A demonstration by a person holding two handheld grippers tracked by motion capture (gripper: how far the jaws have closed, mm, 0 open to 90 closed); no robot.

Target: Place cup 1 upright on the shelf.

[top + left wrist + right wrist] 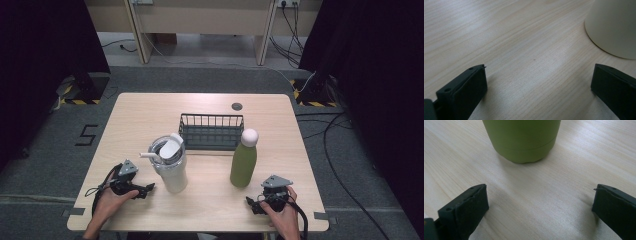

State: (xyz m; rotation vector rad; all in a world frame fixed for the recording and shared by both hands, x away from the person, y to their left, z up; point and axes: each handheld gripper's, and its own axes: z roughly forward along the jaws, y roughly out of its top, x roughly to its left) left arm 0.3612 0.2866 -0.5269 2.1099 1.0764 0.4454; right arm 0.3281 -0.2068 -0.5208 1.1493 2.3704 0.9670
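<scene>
A cream tumbler (170, 167) with a grey lid and a white straw stands at the table's middle left; its base (614, 27) shows at the upper right of the left gripper view. A green bottle (243, 163) with a pale pink cap stands right of it; its base (522, 140) rises close ahead in the right gripper view. My left gripper (146, 190) rests on the table just left of the tumbler, open, its jaws (537, 87) wide over bare wood. My right gripper (252, 204) rests near the front edge below the bottle, open, with nothing between its jaws (540, 207).
A dark wire basket (211, 131) stands behind the tumbler and bottle, at the middle of the wooden table (135, 120). A small round grommet (237, 106) sits near the far edge. Cables run over the grey floor to the right.
</scene>
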